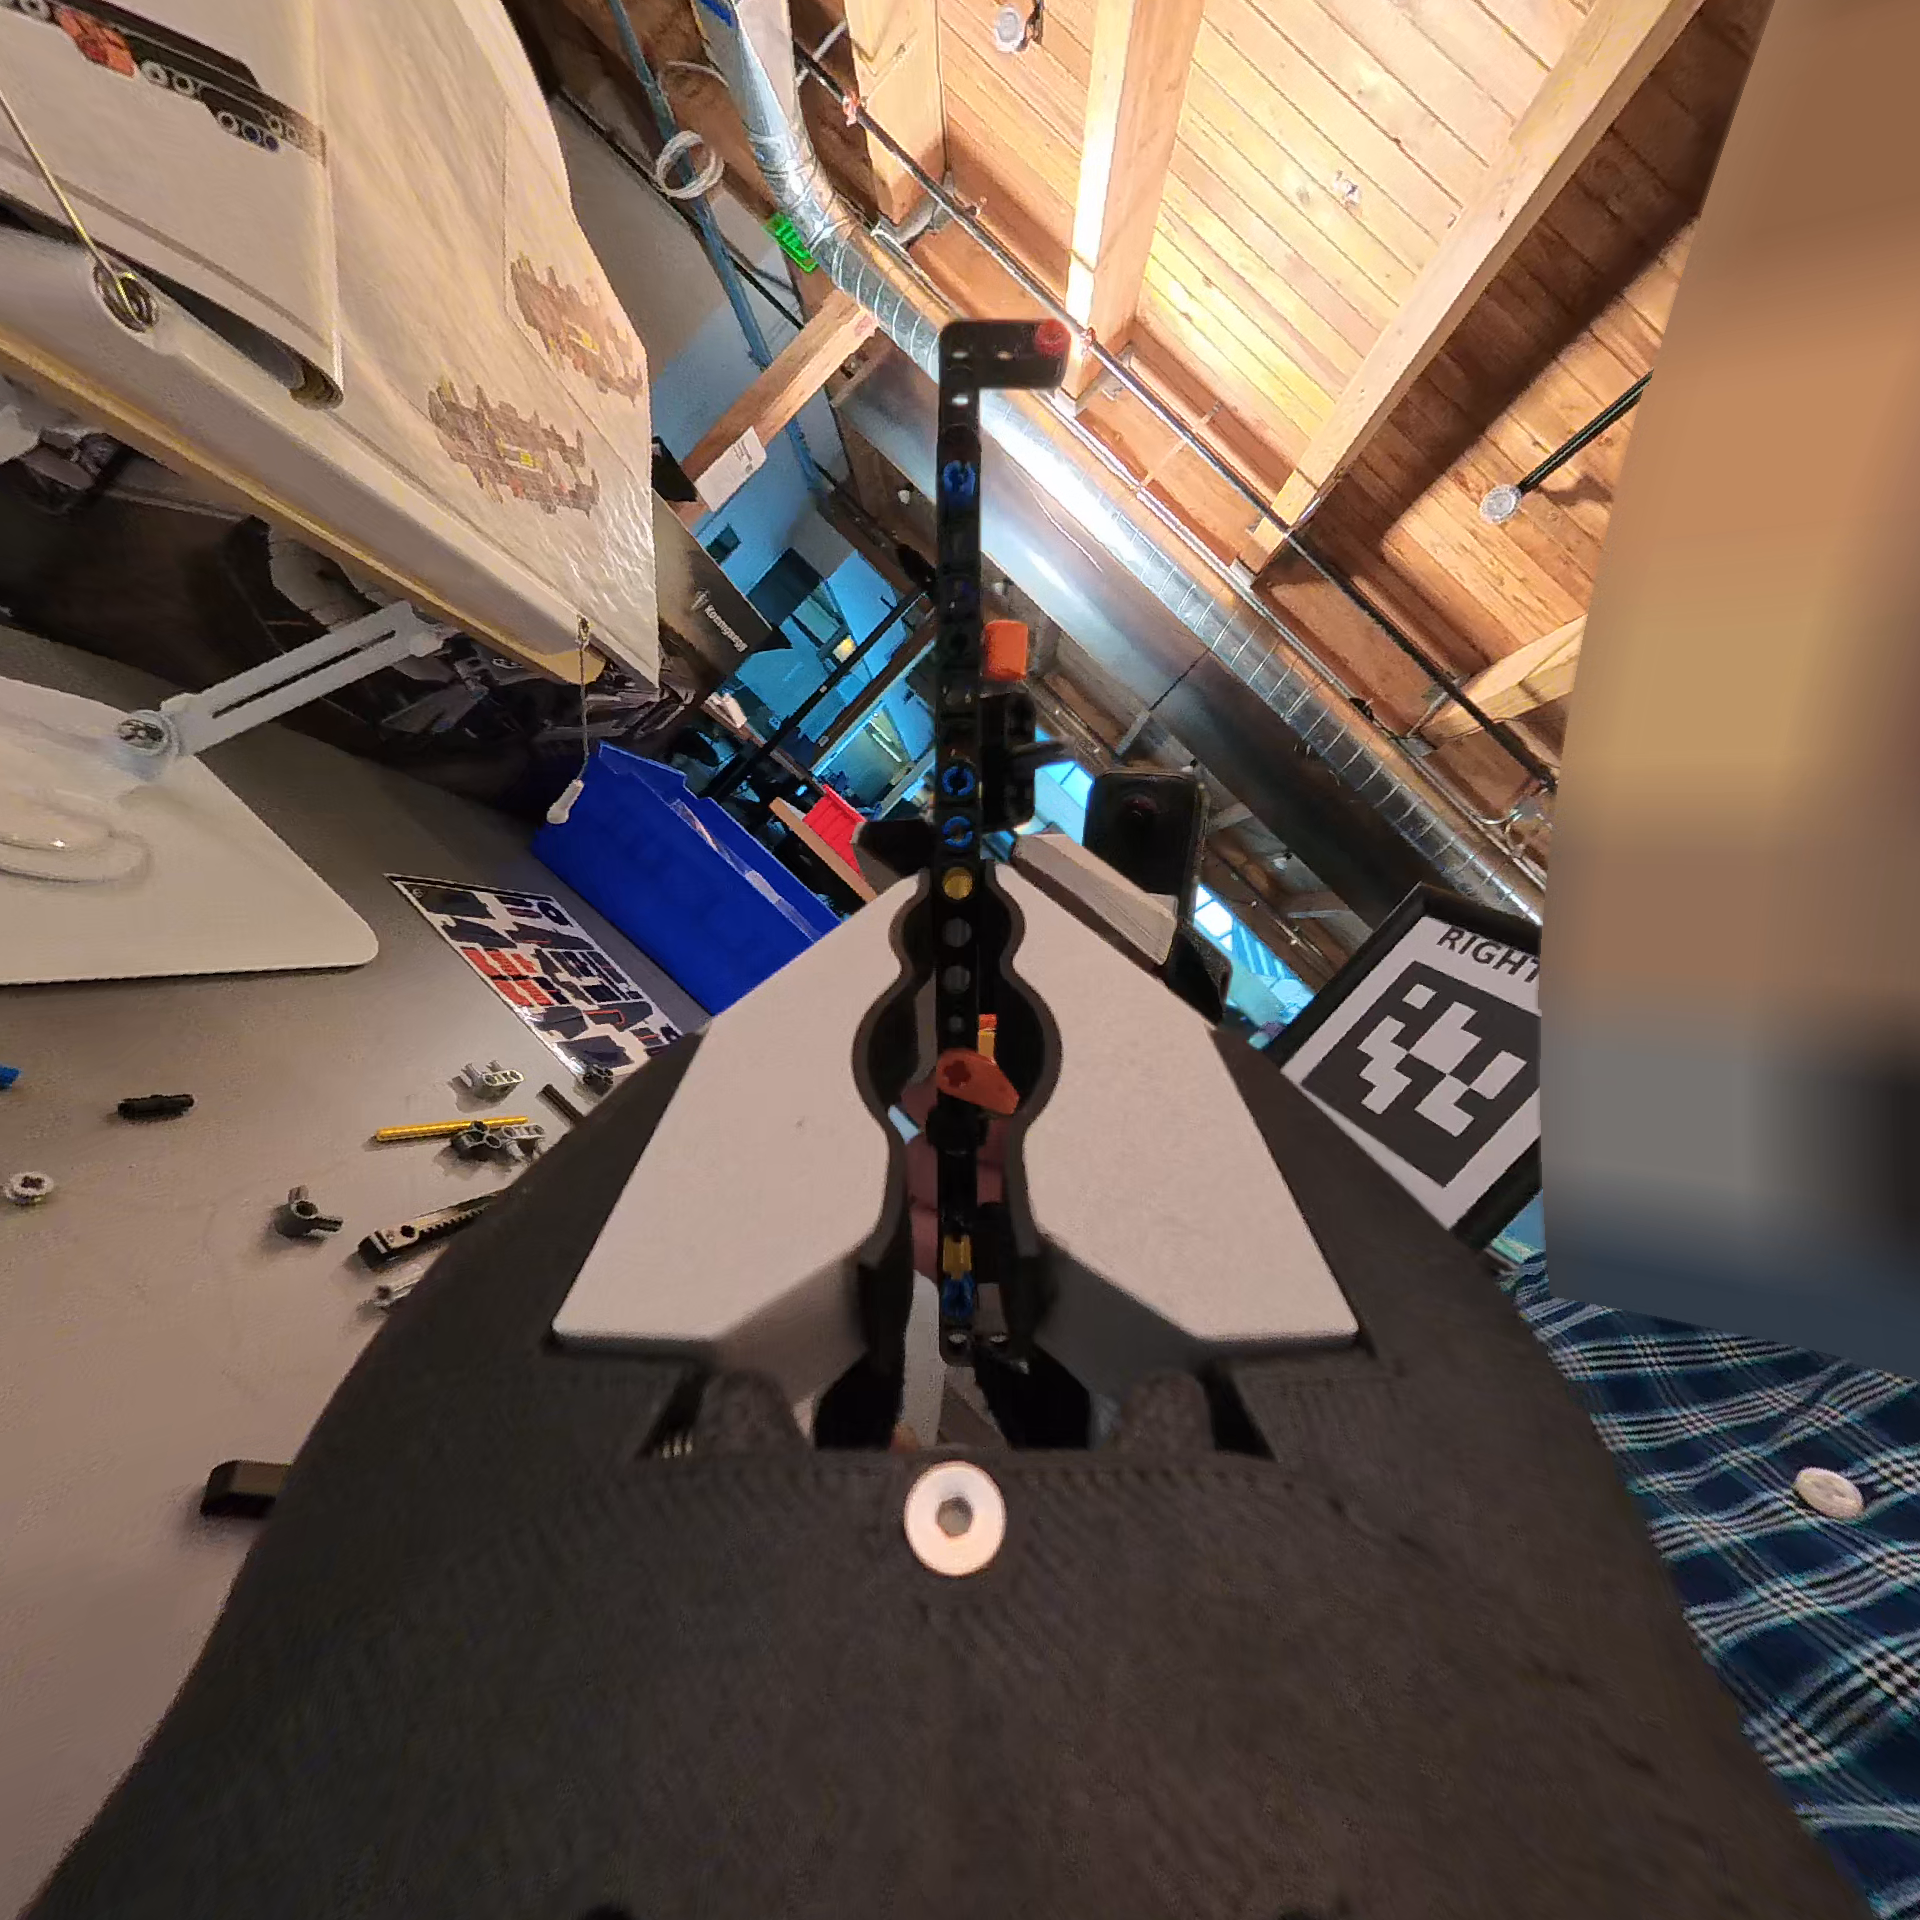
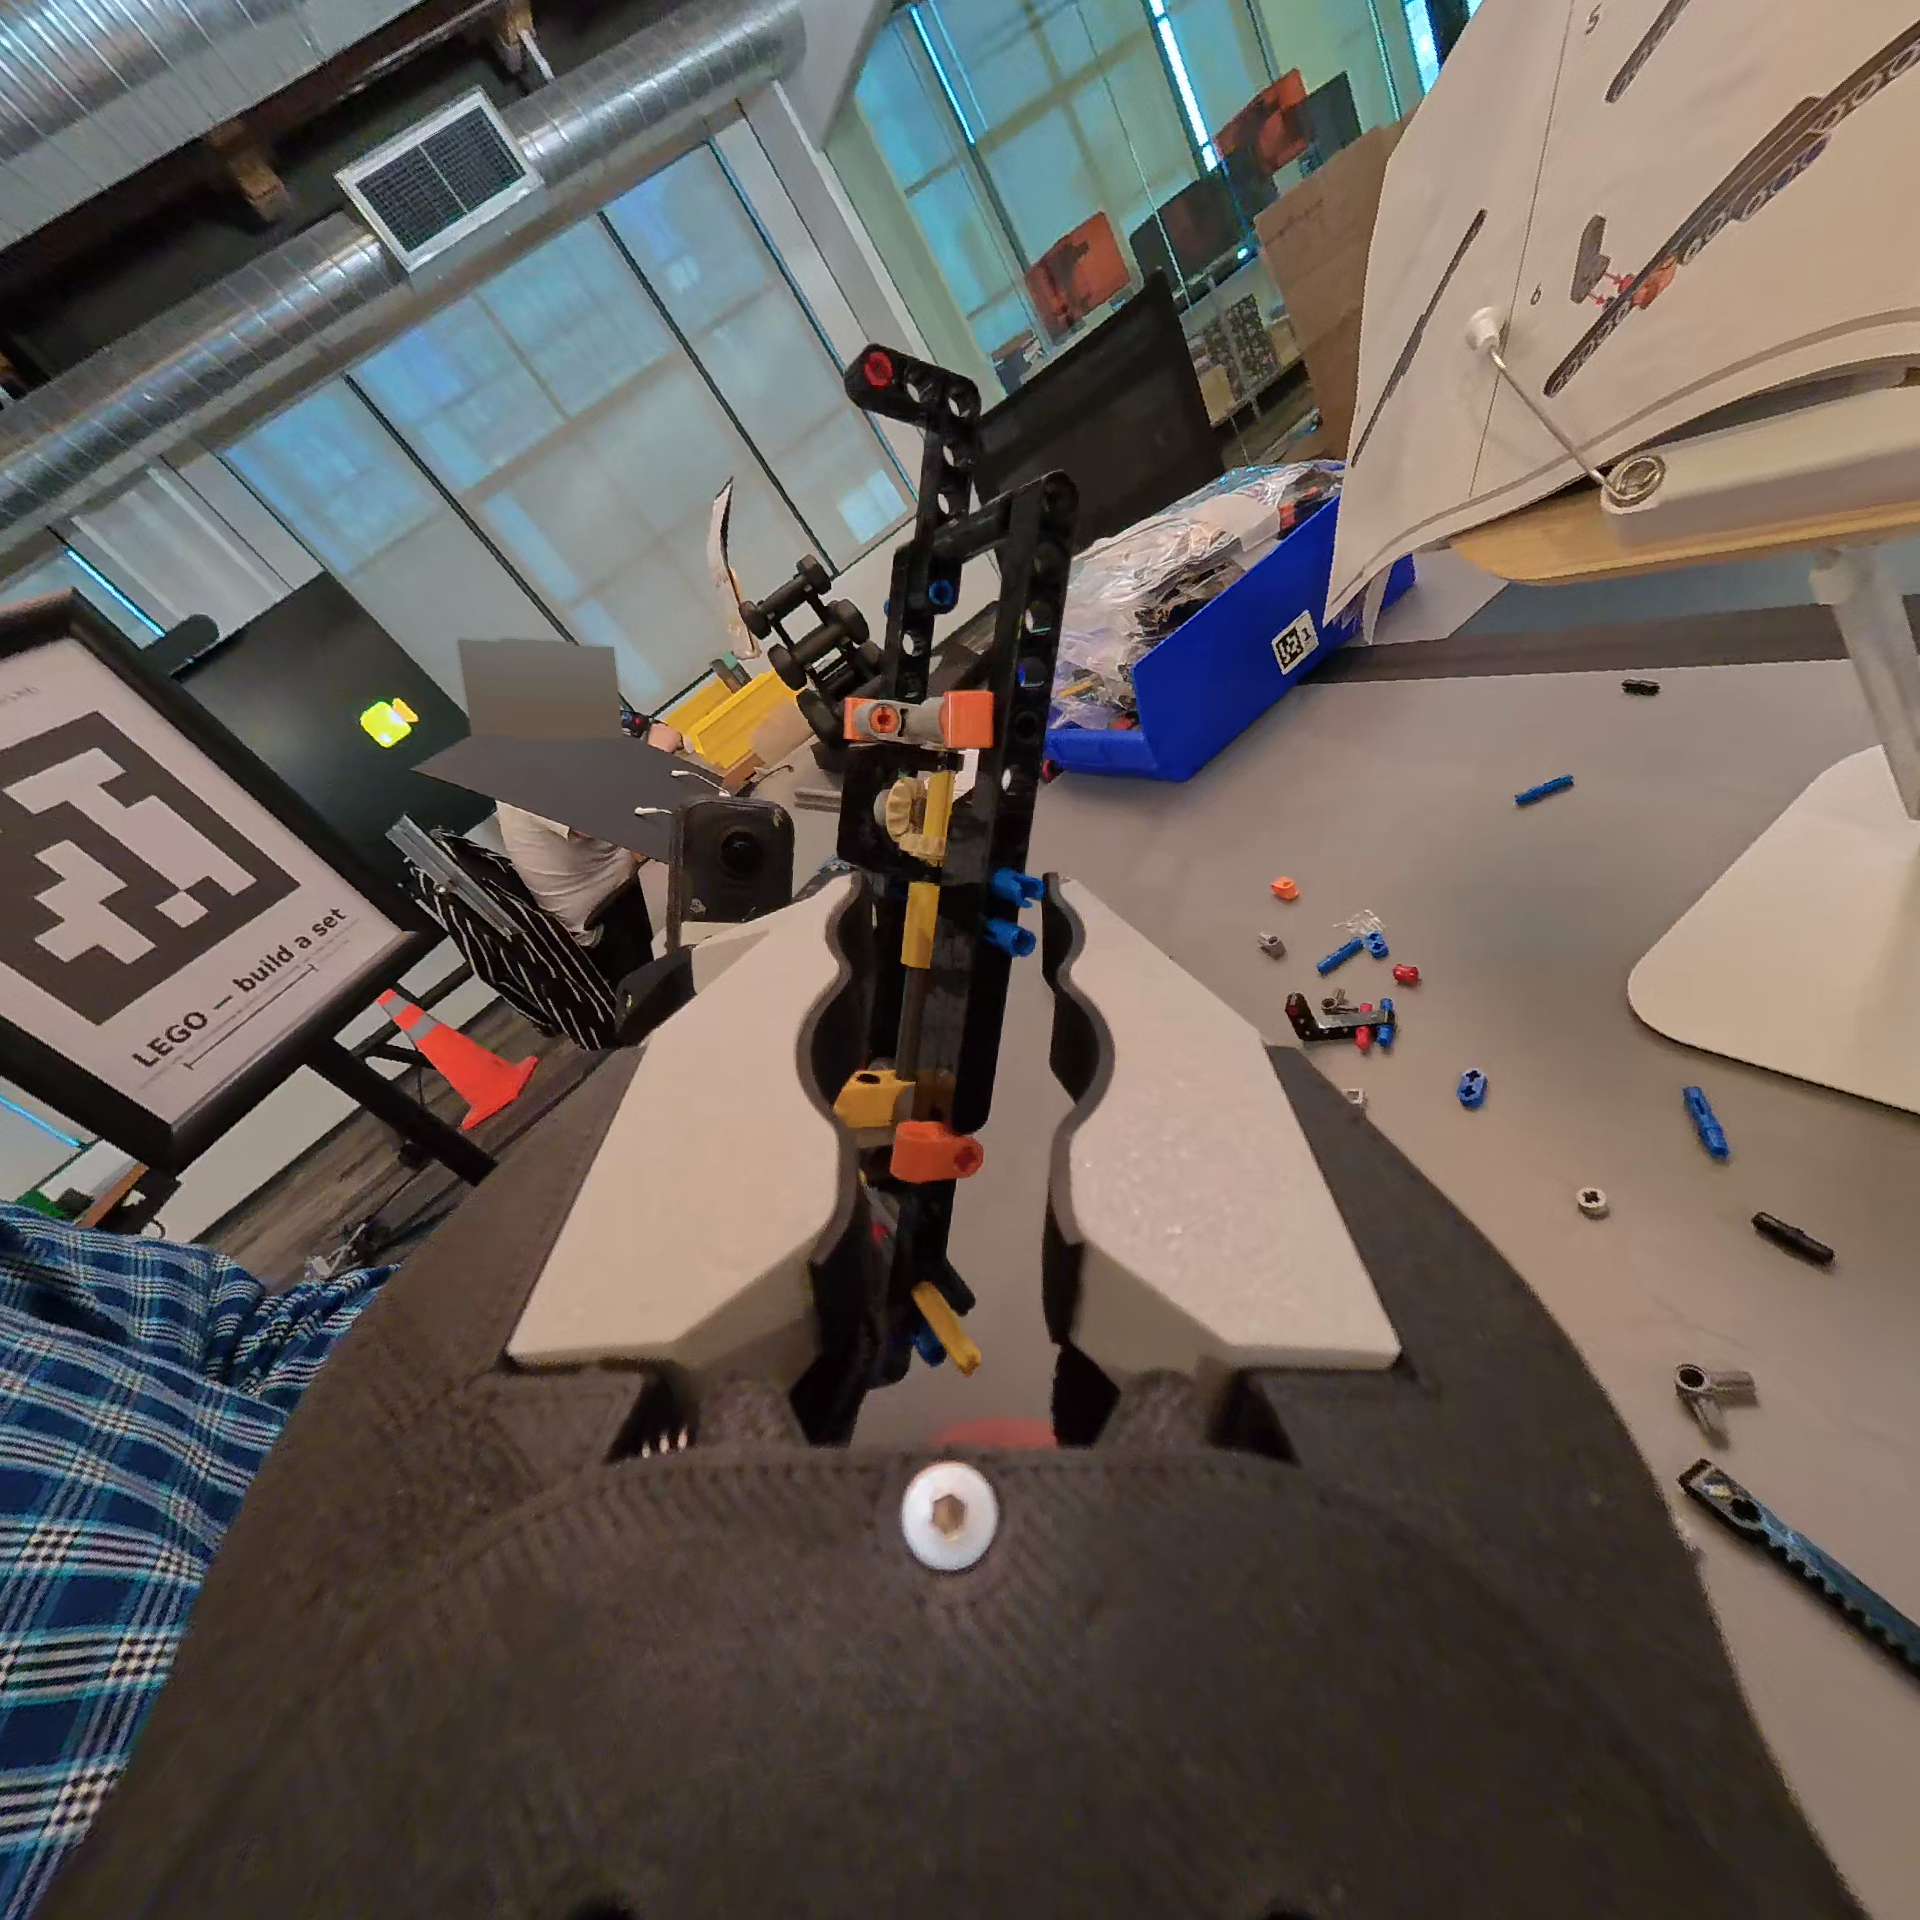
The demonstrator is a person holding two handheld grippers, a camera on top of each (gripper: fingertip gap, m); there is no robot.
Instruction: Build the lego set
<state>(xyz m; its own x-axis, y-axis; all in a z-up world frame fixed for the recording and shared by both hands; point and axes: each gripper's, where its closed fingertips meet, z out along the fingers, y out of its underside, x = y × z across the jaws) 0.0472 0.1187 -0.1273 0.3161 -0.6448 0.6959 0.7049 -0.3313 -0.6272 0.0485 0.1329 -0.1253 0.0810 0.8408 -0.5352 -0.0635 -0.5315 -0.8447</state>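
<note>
A: What is the left claw doing?
B: Its grey fingers are pinched narrow on the lego assembly, a long black beam frame with blue, yellow and orange pins, which stands up out of the tips toward the ceiling.

A: And the right claw?
B: Set slightly apart around the same lego assembly. The frame leans against the left-hand finger; a gap shows beside the other one, so whether it truly grips I cannot tell.

A: Any writing nearby?
B: A framed marker sign with a printed caption stands to the left in the right wrist view, and another marker board sits behind the left claw. The blue bin of bagged parts carries a small code sticker.

A: What else lies around?
B: An open instruction booklet on a white stand, a sticker sheet, and loose pieces scattered over the grey surface. A plaid sleeve edges into view.
</note>
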